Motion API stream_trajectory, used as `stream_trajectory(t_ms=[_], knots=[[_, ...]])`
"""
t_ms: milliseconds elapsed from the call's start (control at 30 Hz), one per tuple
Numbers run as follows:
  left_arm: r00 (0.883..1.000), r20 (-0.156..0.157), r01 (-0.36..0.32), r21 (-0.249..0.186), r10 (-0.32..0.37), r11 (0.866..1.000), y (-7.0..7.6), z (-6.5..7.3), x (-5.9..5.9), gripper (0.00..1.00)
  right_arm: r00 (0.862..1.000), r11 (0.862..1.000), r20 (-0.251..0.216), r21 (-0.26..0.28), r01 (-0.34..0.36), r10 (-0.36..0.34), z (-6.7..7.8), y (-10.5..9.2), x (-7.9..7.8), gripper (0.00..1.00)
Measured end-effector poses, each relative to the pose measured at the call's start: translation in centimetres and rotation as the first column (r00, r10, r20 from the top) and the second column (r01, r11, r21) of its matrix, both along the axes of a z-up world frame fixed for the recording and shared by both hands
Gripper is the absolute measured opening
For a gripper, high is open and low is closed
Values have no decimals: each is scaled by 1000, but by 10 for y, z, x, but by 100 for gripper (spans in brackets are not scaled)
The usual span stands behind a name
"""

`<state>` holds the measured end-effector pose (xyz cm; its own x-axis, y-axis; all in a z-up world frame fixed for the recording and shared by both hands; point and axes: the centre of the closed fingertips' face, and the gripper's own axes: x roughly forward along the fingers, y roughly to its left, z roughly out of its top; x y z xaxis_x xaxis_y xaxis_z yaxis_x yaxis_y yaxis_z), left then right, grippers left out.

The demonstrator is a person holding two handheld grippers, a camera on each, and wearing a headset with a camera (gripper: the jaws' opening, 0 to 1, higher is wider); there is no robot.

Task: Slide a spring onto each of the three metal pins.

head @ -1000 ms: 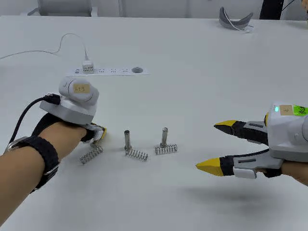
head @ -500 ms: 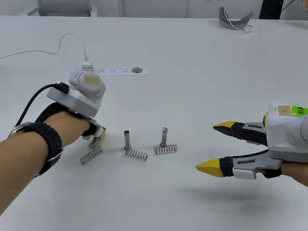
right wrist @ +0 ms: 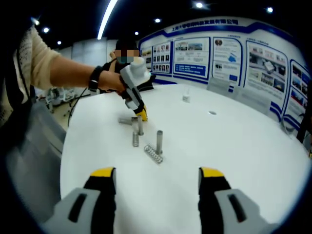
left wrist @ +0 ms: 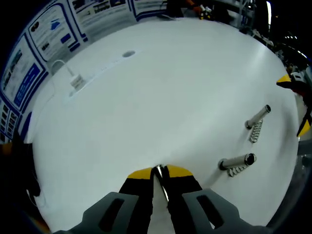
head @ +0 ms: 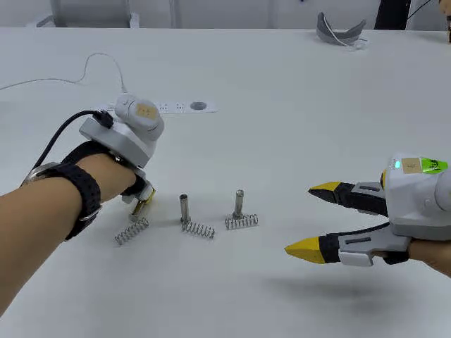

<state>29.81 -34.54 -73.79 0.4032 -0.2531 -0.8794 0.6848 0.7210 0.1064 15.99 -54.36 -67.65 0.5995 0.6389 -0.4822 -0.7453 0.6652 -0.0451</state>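
Two metal pins stand upright on the white table (head: 282, 127), one (head: 184, 208) left of the other (head: 239, 203). Three springs lie flat: one (head: 132, 230) below my left gripper, one (head: 199, 229) at the left pin's foot, one (head: 242, 222) at the right pin's foot. My left gripper (head: 143, 204) is tipped down at the table left of the pins, its jaws shut on a thin shiny pin (left wrist: 159, 175). My right gripper (head: 311, 218) hovers open to the right, nothing between its jaws. The right gripper view has both pins (right wrist: 140, 125) (right wrist: 159, 141) ahead of that gripper (right wrist: 157, 175).
A white power strip (head: 158, 107) with a plugged-in adapter and cable lies behind the left hand. A grey curved object (head: 340, 28) rests at the table's far edge. Poster boards (right wrist: 229, 58) line the wall beyond the table.
My left hand has lifted and swung a little right, tipping its gripper more steeply toward the table. The right gripper has barely moved. Pins and springs lie as before.
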Motion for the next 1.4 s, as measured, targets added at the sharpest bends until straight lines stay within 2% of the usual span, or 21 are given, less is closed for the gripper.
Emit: stream_trajectory(t_ms=[233, 433, 800, 1400], knots=[[999, 35, -13, -37, 14, 999, 2, 1, 0, 7, 1000, 1000, 2, -3, -1, 1, 1, 1, -1, 70], [999, 34, -24, -64, 26, 998, 5, 2, -1, 7, 1000, 1000, 7, -1, 5, -5, 3, 0, 1, 70], [998, 33, -52, -153, 58, 987, 8, 17, -7, 7, 1000, 1000, 2, -5, 1, -1, 0, -1, 2, 70], [995, 75, -46, -219, 63, 975, 14, 42, -22, 7, 1000, 1000, 1, -11, -11, 11, 0, 2, 1, 70]])
